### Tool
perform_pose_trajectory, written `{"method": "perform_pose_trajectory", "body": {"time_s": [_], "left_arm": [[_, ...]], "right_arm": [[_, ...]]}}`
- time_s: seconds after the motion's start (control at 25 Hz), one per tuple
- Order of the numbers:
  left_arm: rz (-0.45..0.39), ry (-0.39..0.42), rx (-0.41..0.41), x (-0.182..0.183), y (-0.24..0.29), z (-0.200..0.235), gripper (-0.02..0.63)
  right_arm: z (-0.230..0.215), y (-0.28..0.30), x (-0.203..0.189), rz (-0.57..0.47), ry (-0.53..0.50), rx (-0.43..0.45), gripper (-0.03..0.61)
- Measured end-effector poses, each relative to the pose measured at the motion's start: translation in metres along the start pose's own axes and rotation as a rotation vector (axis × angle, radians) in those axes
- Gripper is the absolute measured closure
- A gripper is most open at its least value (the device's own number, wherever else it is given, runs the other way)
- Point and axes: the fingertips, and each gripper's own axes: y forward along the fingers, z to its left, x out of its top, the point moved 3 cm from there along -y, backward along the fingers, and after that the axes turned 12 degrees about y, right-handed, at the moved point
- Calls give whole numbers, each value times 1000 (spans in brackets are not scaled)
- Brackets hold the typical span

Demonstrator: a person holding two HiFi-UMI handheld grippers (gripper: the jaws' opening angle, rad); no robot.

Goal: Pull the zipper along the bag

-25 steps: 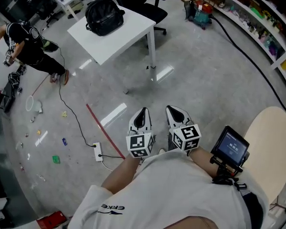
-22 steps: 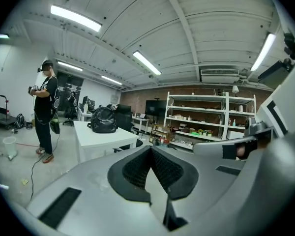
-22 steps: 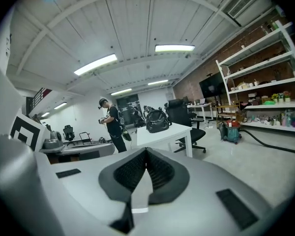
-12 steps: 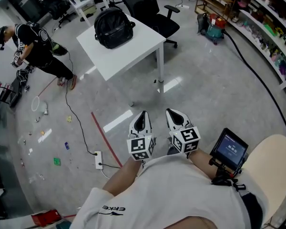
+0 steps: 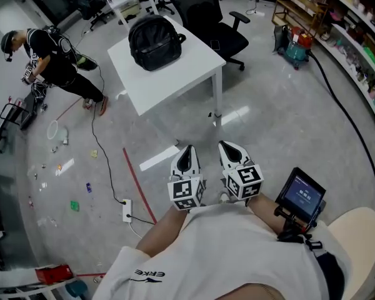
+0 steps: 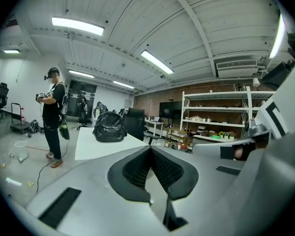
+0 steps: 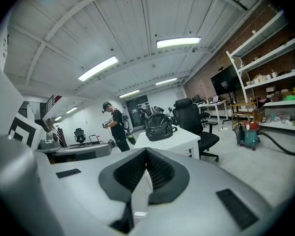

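Note:
A black backpack lies on a white table several steps ahead of me; it also shows in the left gripper view as a black backpack and in the right gripper view as the backpack. Both grippers are held close to my chest, far from the bag. My left gripper is shut and holds nothing, its jaws meeting at the tip. My right gripper is shut too, jaws pressed together, empty.
A black office chair stands behind the table. A person in black stands at the left among cables and scattered litter. A power strip and red floor tape lie nearby. Shelves line the right; a beige round seat is beside me.
The table and backpack have shifted lower and to the right in the head view, so I have come closer to them. Both grippers keep their pose, shut.

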Motion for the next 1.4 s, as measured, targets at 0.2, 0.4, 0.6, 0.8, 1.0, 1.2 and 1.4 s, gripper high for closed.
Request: {"method": "perform_pose_trajectory", "body": {"time_s": [0.2, 0.4, 0.6, 0.8, 1.0, 1.2, 1.4], "left_arm": [[15, 3, 28, 1, 1, -3, 611], [38, 5, 45, -1, 29, 16, 611], [66, 26, 55, -6, 61, 25, 611], [86, 25, 58, -7, 95, 48, 611], [85, 11, 41, -4, 152, 92, 611], [72, 9, 16, 13, 173, 112, 611], [57, -4, -10, 1, 226, 162, 611]], "right_arm": [[-4, 4, 2, 16, 3, 28, 575], [-11, 37, 6, 36, 7, 38, 575], [-28, 65, 16, 38, 13, 34, 575], [-31, 96, 31, 36, 1, 14, 575], [-38, 159, 50, 44, -14, -16, 575], [-32, 182, 66, 43, -16, -37, 575], [-33, 252, 65, 41, -23, -59, 575]]}}
